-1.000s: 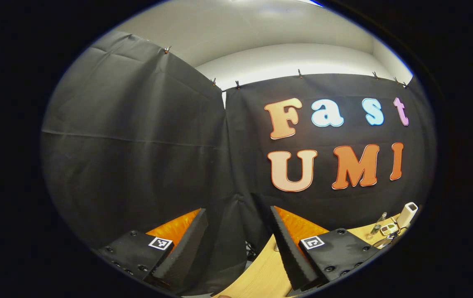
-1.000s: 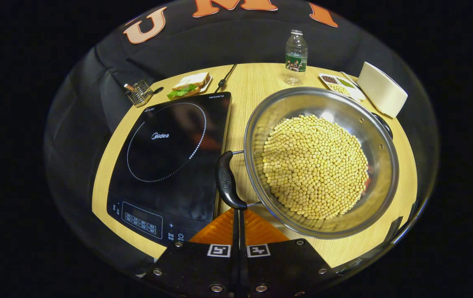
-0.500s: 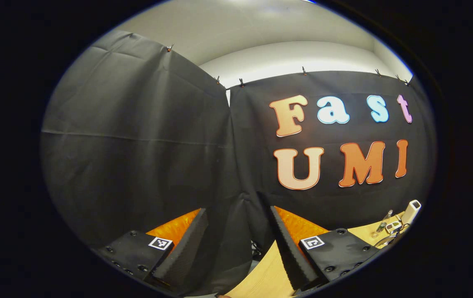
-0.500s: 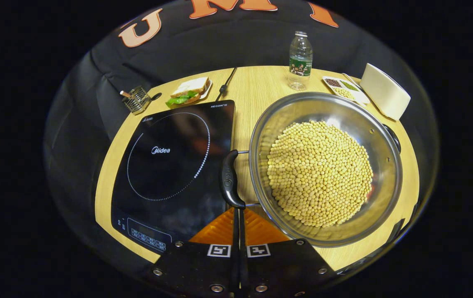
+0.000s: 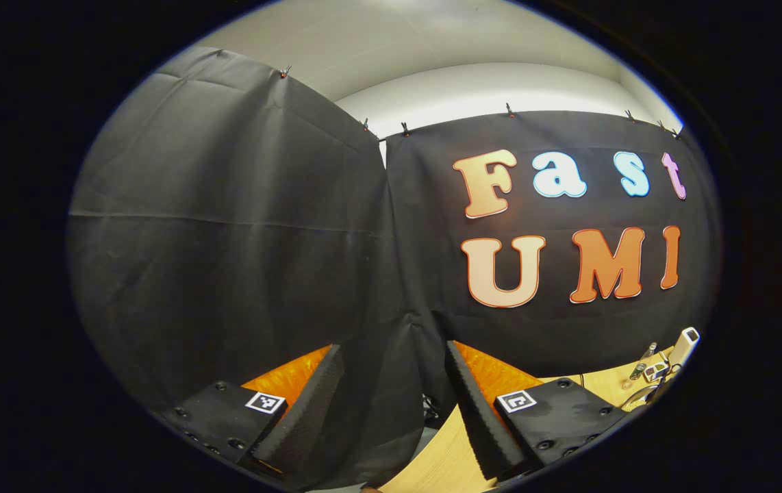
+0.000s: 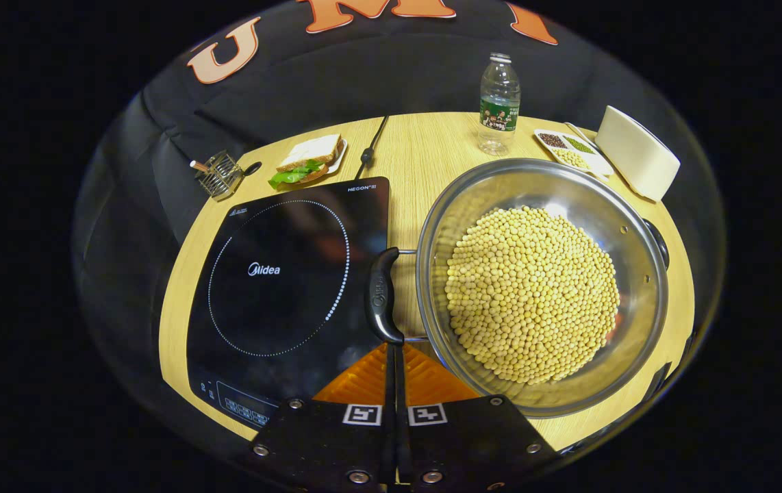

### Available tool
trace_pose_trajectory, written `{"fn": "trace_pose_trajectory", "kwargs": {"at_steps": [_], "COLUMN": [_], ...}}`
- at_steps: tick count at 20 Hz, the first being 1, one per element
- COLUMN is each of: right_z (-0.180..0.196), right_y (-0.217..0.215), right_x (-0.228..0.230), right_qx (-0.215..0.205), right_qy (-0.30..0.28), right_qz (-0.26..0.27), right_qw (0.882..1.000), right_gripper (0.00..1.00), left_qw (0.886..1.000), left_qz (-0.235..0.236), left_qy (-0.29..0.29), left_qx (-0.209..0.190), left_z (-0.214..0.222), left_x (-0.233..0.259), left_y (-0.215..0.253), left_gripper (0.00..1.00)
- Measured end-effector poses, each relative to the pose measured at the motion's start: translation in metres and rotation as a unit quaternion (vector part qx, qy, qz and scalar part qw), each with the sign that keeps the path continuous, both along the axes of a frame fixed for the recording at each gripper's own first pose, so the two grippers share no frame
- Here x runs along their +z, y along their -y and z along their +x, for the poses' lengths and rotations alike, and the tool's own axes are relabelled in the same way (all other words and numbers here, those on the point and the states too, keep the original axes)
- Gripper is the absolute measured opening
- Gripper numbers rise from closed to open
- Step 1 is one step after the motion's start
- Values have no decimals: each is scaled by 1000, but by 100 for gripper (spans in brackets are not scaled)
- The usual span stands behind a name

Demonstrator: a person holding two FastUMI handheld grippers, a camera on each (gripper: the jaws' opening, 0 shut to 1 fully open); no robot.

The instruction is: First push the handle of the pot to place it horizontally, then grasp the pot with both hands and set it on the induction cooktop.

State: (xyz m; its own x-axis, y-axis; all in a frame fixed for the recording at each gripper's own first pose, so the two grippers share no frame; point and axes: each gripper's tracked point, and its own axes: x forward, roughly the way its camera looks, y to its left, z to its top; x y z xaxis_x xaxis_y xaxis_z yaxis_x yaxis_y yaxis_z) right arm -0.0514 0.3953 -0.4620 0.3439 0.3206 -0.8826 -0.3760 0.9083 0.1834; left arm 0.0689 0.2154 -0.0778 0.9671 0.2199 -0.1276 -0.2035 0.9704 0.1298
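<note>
A steel pot (image 6: 494, 188) heaped with yellow beans (image 6: 531, 294) stands on the wooden table, right of the black induction cooktop (image 6: 281, 274). Its near black handle (image 6: 381, 296) hangs over the cooktop's right edge; the far handle (image 6: 658, 239) peeks past the rim. My right gripper (image 6: 393, 346) is shut, its tips touching the near handle's lower end, with nothing held. In the left gripper view my left gripper (image 5: 391, 347) is open and faces the booth wall, above the table's edge (image 5: 446, 459).
Along the table's back stand a wire holder (image 6: 216, 172), a sandwich on a plate (image 6: 309, 154), the cooktop's cable (image 6: 370, 140), a water bottle (image 6: 498, 103), a small dish of grains (image 6: 569, 145) and a white box (image 6: 636, 152).
The pot's near handle has swung from tilted to nearly straight along the cooktop's edge as my shut right gripper pressed on it. My left gripper has drifted slightly left.
</note>
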Motion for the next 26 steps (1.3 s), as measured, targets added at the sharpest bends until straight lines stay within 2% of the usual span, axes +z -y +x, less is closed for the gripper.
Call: {"fn": "trace_pose_trajectory", "kwargs": {"at_steps": [7,11,14,19,22,26], "right_z": [9,-2,-13,-23,-22,-8], "right_y": [-8,-4,5,43,76,123], "right_x": [-3,11,34,71,85,95], "right_qx": [-15,-39,-60,-97,-123,-154], "right_qy": [10,9,25,67,87,104], "right_qz": [0,1,14,15,7,-11], "right_qw": [1000,999,998,993,989,982], "right_gripper": [0,0,0,0,0,0], "left_qw": [1000,998,992,968,948,918], "left_qz": [-8,-6,-28,-61,-84,-110], "left_qy": [-18,-33,-58,-109,-132,-180], "left_qx": [-23,-56,-111,-216,-278,-335], "left_z": [15,33,49,61,48,31], "left_x": [-19,-41,-74,-141,-167,-201], "left_y": [2,17,50,123,179,257], "left_gripper": [97,97,96,98,98,97]}}
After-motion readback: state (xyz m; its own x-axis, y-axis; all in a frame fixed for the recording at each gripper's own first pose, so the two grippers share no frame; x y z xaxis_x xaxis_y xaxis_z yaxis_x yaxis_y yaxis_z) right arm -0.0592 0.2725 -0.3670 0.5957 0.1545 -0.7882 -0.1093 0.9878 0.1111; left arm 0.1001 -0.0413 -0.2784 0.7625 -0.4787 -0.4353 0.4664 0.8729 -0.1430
